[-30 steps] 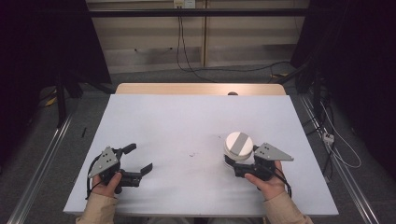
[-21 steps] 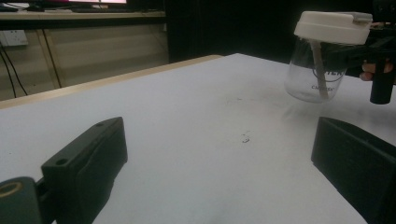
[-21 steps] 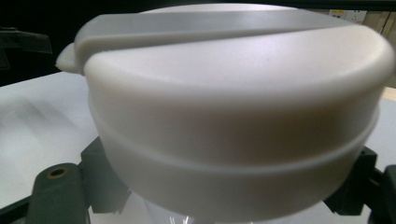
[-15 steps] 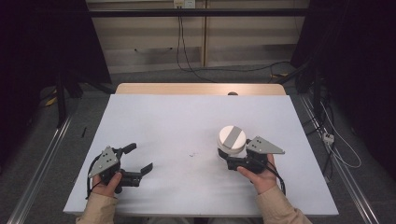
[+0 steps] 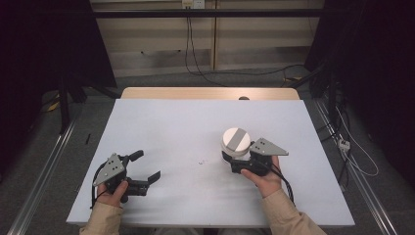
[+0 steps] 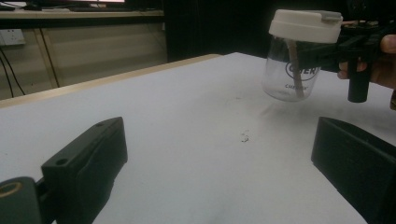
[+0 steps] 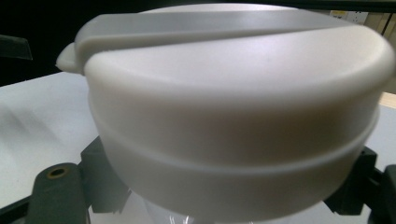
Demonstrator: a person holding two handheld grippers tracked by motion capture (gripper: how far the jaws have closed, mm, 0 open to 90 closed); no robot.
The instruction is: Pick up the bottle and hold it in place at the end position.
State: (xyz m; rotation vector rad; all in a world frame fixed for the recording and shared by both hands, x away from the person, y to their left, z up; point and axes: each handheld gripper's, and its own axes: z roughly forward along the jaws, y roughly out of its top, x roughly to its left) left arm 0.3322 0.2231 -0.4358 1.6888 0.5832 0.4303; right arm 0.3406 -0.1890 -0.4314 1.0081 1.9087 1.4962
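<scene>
My right gripper point(image 5: 230, 157) is clamped on the jar point(image 5: 236, 142), jaws pinching the clear body just under the white lid point(image 6: 306, 24). In the left gripper view the jar hangs upright clear of the table point(image 5: 195, 127), its shadow lying apart from its base. In the high view it sits right of centre, in front of my right hand point(image 5: 262, 178).

My left gripper point(image 5: 147, 169) rests near the table's left front corner, jaws wide apart with nothing between them, well away from the jar.

Risks, as I judge them:

(a) Slip. The body is smooth, rounded plastic and the grip sits high, under the lid's overhang. A jolt or a quick swing could let the jar slide down through the pads or pivot between them.

(b) Lid. The lid carries a flip tab point(image 7: 67, 58) along a grey strip point(image 5: 238, 138). If I bring the left gripper in to open it and pull off-axis, the jar may twist in the right grip rather than the tab lifting.

(c) Blind spot. In the right gripper view the lid blocks the table below, so setting down by that view risks landing on an edge and tipping.

(d) Contents. Something thin and brownish leans inside the jar; I cannot tell what it is. A tilt would shift it.
</scene>
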